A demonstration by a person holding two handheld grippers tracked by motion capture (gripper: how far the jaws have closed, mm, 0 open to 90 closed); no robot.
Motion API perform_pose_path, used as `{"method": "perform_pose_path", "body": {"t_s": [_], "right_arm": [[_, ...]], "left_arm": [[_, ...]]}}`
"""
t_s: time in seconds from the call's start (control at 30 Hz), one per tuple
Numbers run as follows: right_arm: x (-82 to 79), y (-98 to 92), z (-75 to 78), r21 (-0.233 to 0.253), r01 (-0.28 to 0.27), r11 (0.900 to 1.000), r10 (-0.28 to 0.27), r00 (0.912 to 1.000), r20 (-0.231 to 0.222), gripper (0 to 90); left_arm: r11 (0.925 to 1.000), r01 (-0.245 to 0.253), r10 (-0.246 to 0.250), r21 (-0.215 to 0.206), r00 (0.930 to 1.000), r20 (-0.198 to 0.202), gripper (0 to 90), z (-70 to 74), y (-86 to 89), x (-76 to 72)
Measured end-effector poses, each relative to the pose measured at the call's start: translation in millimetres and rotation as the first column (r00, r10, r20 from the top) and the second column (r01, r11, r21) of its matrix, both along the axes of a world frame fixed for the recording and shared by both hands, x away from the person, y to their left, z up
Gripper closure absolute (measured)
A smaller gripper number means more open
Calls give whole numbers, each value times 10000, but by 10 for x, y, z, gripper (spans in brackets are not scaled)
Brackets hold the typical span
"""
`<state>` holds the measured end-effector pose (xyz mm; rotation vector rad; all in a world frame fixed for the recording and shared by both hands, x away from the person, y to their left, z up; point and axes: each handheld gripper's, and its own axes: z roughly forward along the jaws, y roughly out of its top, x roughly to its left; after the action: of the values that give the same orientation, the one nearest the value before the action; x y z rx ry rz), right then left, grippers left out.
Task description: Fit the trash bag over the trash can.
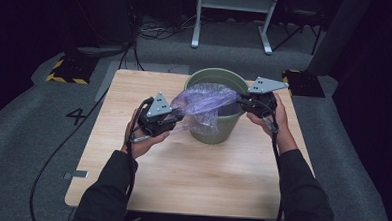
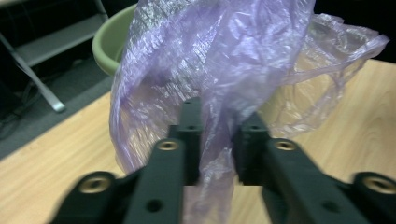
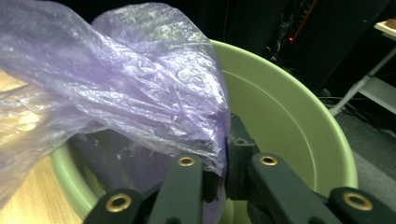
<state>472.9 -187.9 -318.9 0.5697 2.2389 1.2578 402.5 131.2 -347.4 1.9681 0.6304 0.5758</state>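
1 bucket (image 1: 214,132) | 1 purple bag (image 1: 204,102) | left gripper (image 1: 176,118) jaws grasping bag | right gripper (image 1: 243,102) jaws grasping bag

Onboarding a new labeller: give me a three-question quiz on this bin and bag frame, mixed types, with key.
1. True or false: the thin purple plastic bag already lines the round green plastic bin evenly all round its rim.
2. Multiple choice: what does the left gripper have between its jaws? A) the bin's rim B) a fold of the bag C) a cable
3. Short answer: on what does the bin stand?

Key
1. False. The bag is bunched, stretched between the left gripper and the right gripper, and part of it hangs outside the bin's near wall.
2. B
3. The light wooden table.
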Motion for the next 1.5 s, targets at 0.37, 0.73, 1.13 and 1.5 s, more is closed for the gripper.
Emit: {"method": "perform_pose_path", "body": {"t_s": [0.37, 0.73, 1.13, 1.5], "right_arm": [[-18, -62, 33, 353, 15, 9994, -8, 9998, -183, 368], [-206, 131, 164, -30, -647, 9979, 647, 9939, 895, 398], [-91, 69, 101, -163, -213, 9996, 222, 9981, 583, 892], [120, -160, -22, 168, 922, 9956, -917, 9953, -310, 893]], "left_arm": [[9999, 56, -50, -103, 9982, 593, 885, 159, -166, 40], [9991, 384, -396, 184, 9968, 696, 891, 279, -372, 94], [9989, 455, -444, -129, 9961, 756, 644, 349, -384, 74], [9963, 736, -726, -432, 9971, 243, 385, 279, -148, -10]]}}
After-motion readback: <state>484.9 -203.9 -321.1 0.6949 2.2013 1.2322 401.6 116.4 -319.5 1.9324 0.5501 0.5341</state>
